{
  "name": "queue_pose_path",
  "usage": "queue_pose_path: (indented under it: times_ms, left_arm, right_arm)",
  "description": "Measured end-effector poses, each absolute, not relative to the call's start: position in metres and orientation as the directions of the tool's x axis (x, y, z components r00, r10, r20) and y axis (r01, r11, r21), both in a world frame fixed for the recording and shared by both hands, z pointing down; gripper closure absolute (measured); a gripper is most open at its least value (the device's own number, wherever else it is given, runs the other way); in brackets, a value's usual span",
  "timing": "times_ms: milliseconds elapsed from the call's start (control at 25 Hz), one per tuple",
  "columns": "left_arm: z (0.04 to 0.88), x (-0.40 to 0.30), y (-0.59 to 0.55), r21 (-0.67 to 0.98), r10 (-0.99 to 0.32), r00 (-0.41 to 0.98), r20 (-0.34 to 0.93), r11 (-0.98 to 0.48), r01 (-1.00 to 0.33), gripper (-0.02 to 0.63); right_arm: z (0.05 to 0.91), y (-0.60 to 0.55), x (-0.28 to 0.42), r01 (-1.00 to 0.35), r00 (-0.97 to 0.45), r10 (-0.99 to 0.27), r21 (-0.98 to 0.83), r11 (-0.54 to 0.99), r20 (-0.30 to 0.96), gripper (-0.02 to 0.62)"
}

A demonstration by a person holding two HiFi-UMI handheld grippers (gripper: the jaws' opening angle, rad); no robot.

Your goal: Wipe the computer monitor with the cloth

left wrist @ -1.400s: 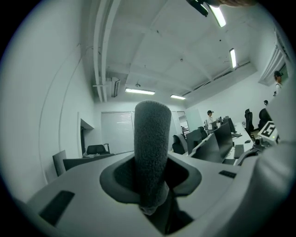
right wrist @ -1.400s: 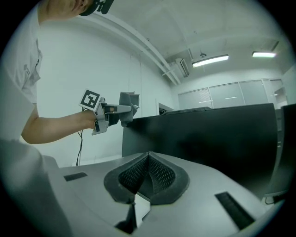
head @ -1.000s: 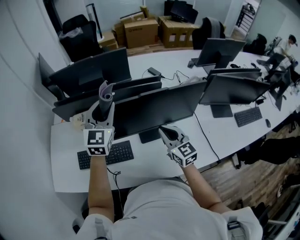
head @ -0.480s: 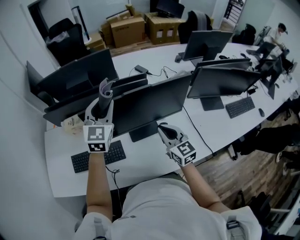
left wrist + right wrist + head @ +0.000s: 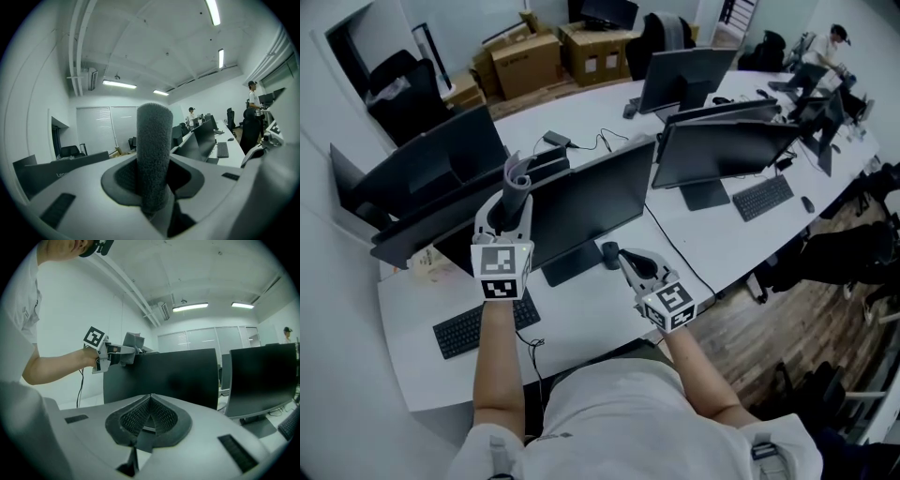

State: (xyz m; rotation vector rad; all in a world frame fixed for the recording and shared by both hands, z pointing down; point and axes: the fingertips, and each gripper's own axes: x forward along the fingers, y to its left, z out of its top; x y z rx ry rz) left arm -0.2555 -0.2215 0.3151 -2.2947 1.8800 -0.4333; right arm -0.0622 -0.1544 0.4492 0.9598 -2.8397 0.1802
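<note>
Cloth (image 5: pixel 516 175), pinched in left hand-held gripper (image 5: pixel 513 194), hangs by the top corner of the monitor (image 5: pixel 592 211); right hand-held gripper (image 5: pixel 624 256) pressed together, empty; next, probably sweep across.

The head view looks steeply down from above the person onto the desk's (image 5: pixel 592 314) near edge. The left gripper view tilts up at the ceiling (image 5: pixel 154 42), with the cloth (image 5: pixel 153 154) close. The right gripper view faces the monitor (image 5: pixel 164 376) closely, sharing it and the left gripper (image 5: pixel 125 351) with the head view.

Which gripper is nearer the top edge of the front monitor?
Left. The left gripper holds the cloth at the monitor's upper left corner; the right gripper, shut and empty, sits low near its stand.
</note>
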Motion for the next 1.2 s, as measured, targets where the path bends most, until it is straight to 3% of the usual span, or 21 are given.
queue_pose_path:
  times_ms: [400,1200]
  left_arm:
    - [0.316,-0.228,-0.24,-0.307,-0.975,0.165,0.151,-0.205,-0.929,0.474]
    - [0.331,-0.106,-0.306,-0.347,-0.951,0.209,0.227,-0.279,-0.895,0.472]
  right_arm:
    - [0.463,-0.16,-0.005,-0.686,-0.725,-0.665,-0.096,0.722,0.177,0.586]
    - [0.476,-0.201,0.088,-0.682,-0.73,-0.663,-0.115,0.722,0.167,0.586]
